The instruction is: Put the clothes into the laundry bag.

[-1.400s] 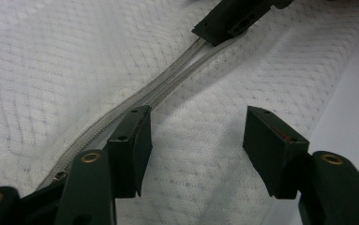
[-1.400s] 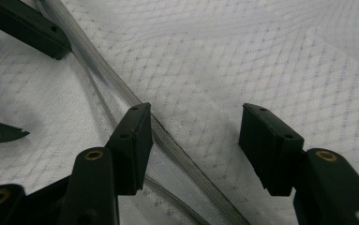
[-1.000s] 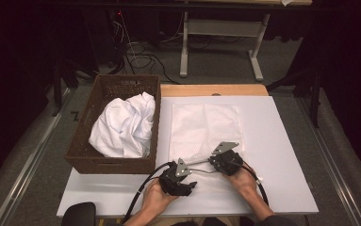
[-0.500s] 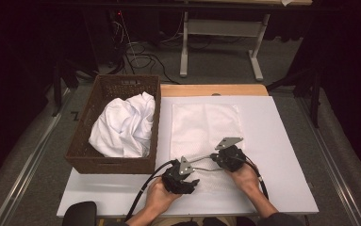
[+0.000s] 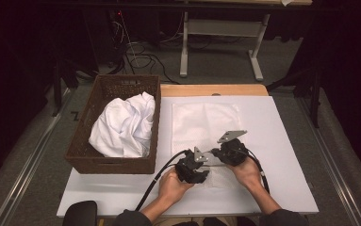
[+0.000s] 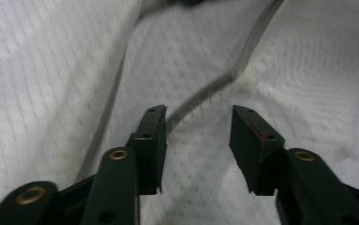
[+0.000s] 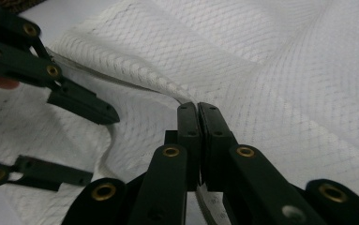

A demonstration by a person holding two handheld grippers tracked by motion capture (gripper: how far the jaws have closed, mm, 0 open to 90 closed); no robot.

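Flat white mesh cloth [image 5: 205, 123]: R gripper [image 7: 198, 110] jaws clamp its hem; L gripper [image 6: 198, 129] jaws apart, closing.

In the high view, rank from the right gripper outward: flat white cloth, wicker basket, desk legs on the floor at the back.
From the right gripper:
1. Flat white cloth, under its jaws, on the table.
2. Wicker basket, left, holding bunched white cloth.
3. Desk legs, far back on the floor.

The room is dark all around the edges. The floor [image 5: 36, 141] is grey. A white table [image 5: 286, 141] stands in the middle, with a strip of brown wood [image 5: 213, 90] along its far edge. At the top stands a white desk frame [image 5: 220, 33], and cables [image 5: 140, 59] lie on the floor beside it.
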